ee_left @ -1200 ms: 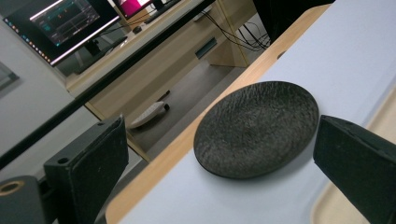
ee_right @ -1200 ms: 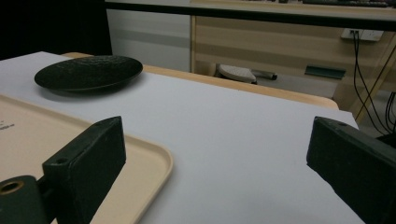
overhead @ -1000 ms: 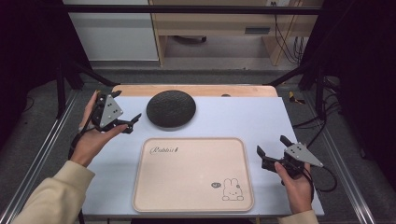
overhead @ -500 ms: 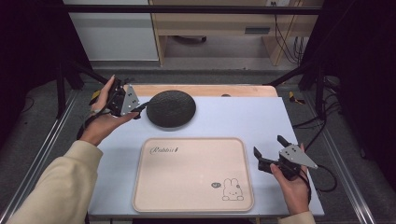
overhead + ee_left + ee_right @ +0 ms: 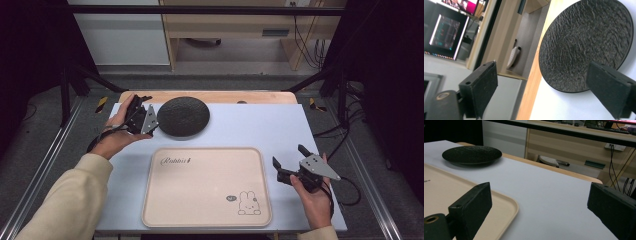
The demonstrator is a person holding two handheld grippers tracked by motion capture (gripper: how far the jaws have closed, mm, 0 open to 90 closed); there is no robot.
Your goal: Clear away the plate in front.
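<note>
A round black textured plate (image 5: 183,116) rests at the back of the white table, seen close in the left gripper view (image 5: 586,45) and far off in the right gripper view (image 5: 471,155). My left gripper (image 5: 155,121) is at the plate's left rim and open; its jaws stand wide apart, with the rim just ahead of them (image 5: 544,72). A beige tray (image 5: 207,185) with a rabbit print lies at the front middle. Beyond the tray's right edge, my right gripper (image 5: 289,156) is open above bare table (image 5: 541,190), holding nothing.
A wooden strip (image 5: 210,96) runs along the table's far edge, with a floor and a wooden bench behind it. Metal frame rails (image 5: 45,165) flank both sides. Cables (image 5: 350,195) trail off the right side. The tray's corner (image 5: 509,203) lies by my right gripper's left jaw.
My left gripper has moved right and forward from the table's left edge up to the plate's rim. The right gripper has barely shifted.
</note>
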